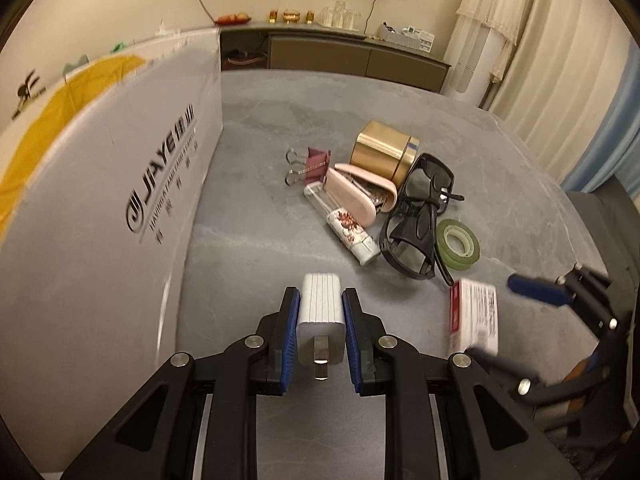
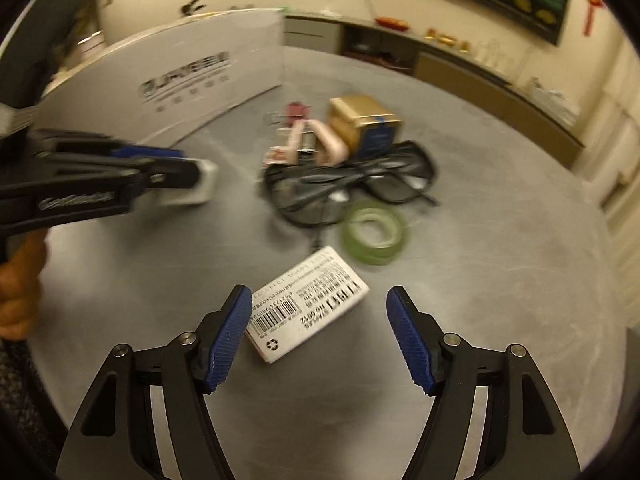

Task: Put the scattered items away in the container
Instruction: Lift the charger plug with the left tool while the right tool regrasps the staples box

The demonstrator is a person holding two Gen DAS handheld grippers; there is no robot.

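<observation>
My left gripper point(image 1: 321, 295) is shut on a white charger plug point(image 1: 322, 312), prongs toward the camera, held above the grey table beside the tall white cardboard box point(image 1: 120, 184). In the right wrist view this gripper point(image 2: 192, 178) appears blurred at left with the charger point(image 2: 206, 186) in it. My right gripper point(image 2: 319, 294) stands open, its blue pads on either side of a white staples box point(image 2: 308, 304) that lies flat on the table. The left wrist view shows that staples box point(image 1: 476, 316) at lower right.
A pile sits mid-table: gold box point(image 1: 382, 148), pink stapler point(image 1: 356, 192), binder clips point(image 1: 312, 166), floral tube point(image 1: 352, 232), black glasses point(image 1: 420, 216), green tape roll point(image 1: 458, 244). A sideboard runs along the far wall. A hand point(image 2: 20, 280) shows at the left edge.
</observation>
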